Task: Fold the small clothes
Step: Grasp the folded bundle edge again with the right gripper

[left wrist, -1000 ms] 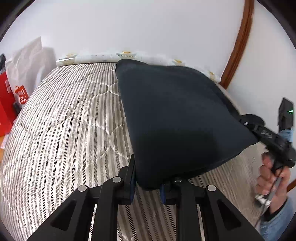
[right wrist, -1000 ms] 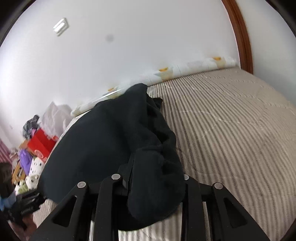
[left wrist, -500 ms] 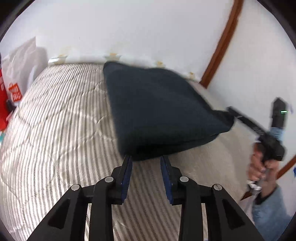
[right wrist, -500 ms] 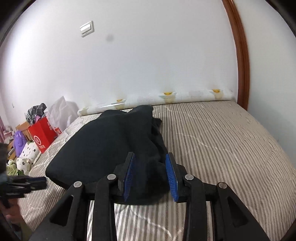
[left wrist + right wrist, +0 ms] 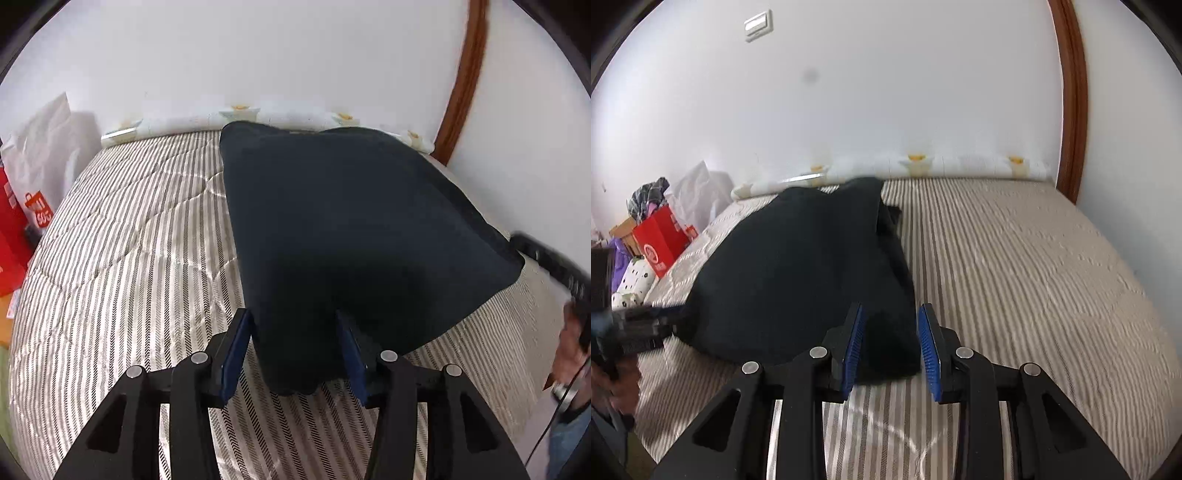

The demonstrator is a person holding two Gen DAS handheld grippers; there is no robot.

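Garment: a dark navy piece of clothing [image 5: 343, 236] is laid flat on the striped quilted bedcover [image 5: 122, 251], folded over into a thick slab, its far end up near the wall. In the right wrist view the same garment [image 5: 798, 273] shows extra layers bunched along its right edge.

Left gripper: the left gripper [image 5: 295, 347] is spread, with the near corner of the garment sitting between the blue pads [image 5: 236, 354] — the jaws have just been opening, and the pads are not seen pressing on the cloth.

Right gripper: the right gripper [image 5: 890, 343] is parted too, its blue ribbed pads [image 5: 929, 347] standing either side of the other near corner of the garment. The jaws have just been closing a little, though a gap is visible on both sides, so nothing is pinched.

Other hand views: a hand [image 5: 572, 343] with the right tool is caught blurred at the right edge of the left view; the left tool [image 5: 639, 325] is smeared at the left edge of the right view.

Background: a red shopping bag [image 5: 663, 240] and a white plastic bag [image 5: 44, 155] are seen beside the bed — plus a light switch [image 5: 759, 25] on the white wall.
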